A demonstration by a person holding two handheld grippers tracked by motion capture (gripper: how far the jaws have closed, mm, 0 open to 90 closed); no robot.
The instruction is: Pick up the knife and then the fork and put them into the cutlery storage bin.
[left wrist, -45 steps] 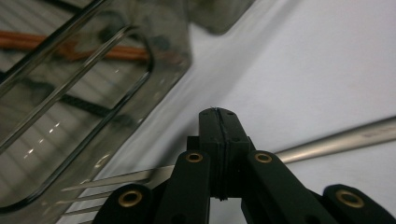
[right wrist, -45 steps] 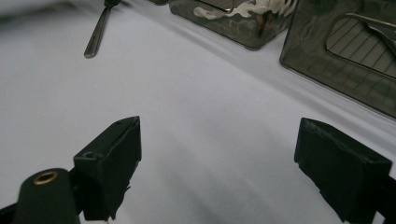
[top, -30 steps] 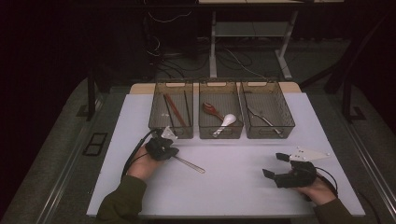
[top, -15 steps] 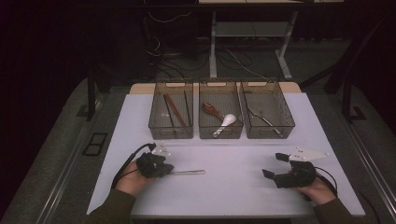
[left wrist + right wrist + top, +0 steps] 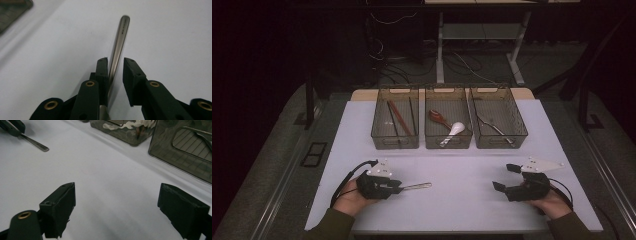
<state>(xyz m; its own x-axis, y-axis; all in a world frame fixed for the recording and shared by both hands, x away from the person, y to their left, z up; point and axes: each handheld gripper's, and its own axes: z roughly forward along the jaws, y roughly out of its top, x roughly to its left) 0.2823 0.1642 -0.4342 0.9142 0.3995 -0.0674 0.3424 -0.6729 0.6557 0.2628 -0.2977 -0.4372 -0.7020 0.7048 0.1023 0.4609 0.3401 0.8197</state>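
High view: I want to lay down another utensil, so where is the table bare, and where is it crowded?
Bare: the white table between the left tool with its metal utensil handle and the right tool, and the strip before the three mesh bins. Crowded: the bins at the far edge.

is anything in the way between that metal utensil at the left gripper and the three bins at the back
Nothing visible is. The metal utensil lies between the left gripper jaws, and only bare white table separates it from the bins.
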